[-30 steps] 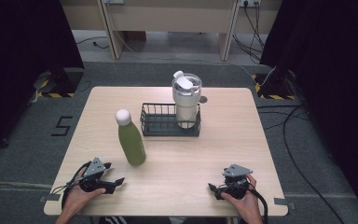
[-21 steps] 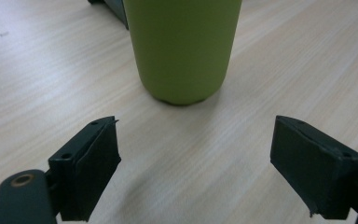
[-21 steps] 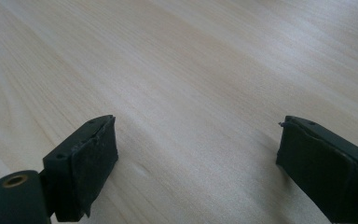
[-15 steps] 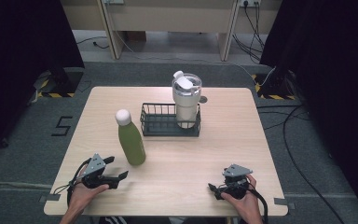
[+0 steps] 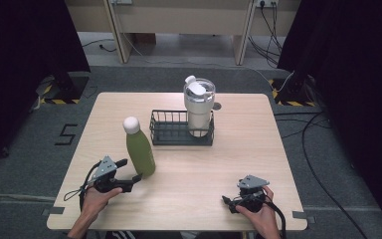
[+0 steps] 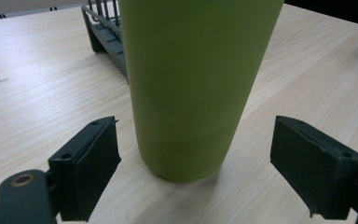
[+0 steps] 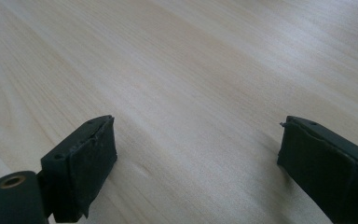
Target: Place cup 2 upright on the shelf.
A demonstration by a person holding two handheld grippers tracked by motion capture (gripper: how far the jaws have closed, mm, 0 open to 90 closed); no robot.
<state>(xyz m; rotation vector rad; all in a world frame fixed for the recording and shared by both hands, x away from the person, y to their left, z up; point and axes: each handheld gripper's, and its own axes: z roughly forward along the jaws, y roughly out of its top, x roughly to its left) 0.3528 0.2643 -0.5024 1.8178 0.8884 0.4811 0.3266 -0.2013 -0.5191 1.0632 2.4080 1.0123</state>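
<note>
A green bottle (image 5: 140, 151) with a white cap stands upright on the wooden table (image 5: 189, 199), left of centre. My left gripper (image 5: 130, 173) is open right at the bottle's base. In the left gripper view the green bottle (image 6: 193, 88) stands just ahead of the wide-apart jaws, not between them. A white lidded tumbler (image 5: 198, 106) stands in the right end of a black wire basket (image 5: 171, 134). My right gripper (image 5: 231, 203) rests open near the table's front right, and the right gripper view has bare wood between its jaws.
The basket's corner (image 6: 103, 35) lies behind the bottle in the left gripper view. A small round mark (image 5: 216, 105) sits on the table behind the tumbler. Dark curtains and cables (image 5: 318, 139) surround the table on the grey floor.
My left gripper has slid right and forward toward the green bottle, reaching its base. The right gripper has stayed in place.
</note>
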